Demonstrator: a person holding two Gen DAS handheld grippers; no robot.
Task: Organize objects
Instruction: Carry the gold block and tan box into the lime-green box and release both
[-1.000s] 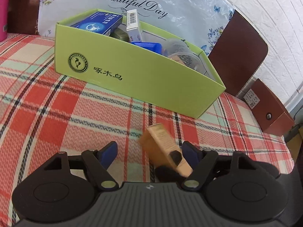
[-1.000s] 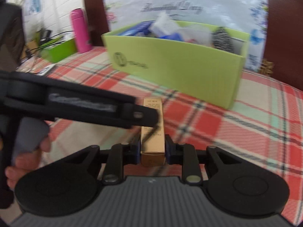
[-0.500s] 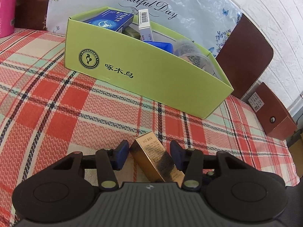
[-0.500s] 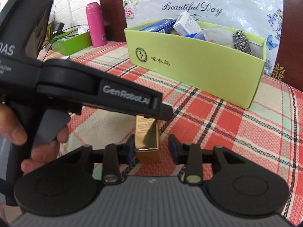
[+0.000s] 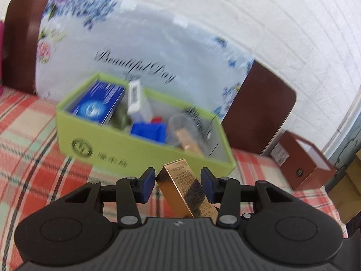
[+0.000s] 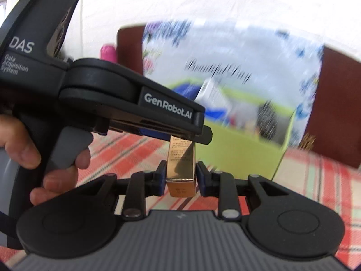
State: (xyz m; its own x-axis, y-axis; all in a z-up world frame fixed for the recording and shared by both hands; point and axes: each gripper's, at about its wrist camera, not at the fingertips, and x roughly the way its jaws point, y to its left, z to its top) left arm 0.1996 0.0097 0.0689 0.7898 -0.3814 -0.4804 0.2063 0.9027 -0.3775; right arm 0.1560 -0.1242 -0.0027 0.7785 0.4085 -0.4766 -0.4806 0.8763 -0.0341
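Wall (image 5: 248, 11) of white brick fills the top of the left wrist view; the right wrist view washes it out to plain white. Below it, ahead of both grippers, a floral bag (image 5: 140, 52) printed with script leans on a dark brown headboard (image 5: 266, 113), and a red plaid cloth (image 5: 27, 135) covers the surface underneath. The green box (image 5: 144, 155) sits just beyond the fingertips, open on top. Only the left view looks down into it, onto a blue carton (image 5: 99, 106), a white carton with a barcode and a clear cup. That view alone also shows a brown box (image 5: 302, 158) far to the right. The right view alone shows a hand (image 6: 33, 153) around the left gripper's handle, and a pink bottle (image 6: 108, 52) behind it.

The gold box (image 6: 181, 169) is off the cloth, held end to end. The right gripper (image 6: 180, 177) clamps its near end, pads against both sides. The left gripper (image 5: 178, 180) is closing on the other end: in its own view the box lies slanted between the pads, touching the left one, with a gap at the right one.
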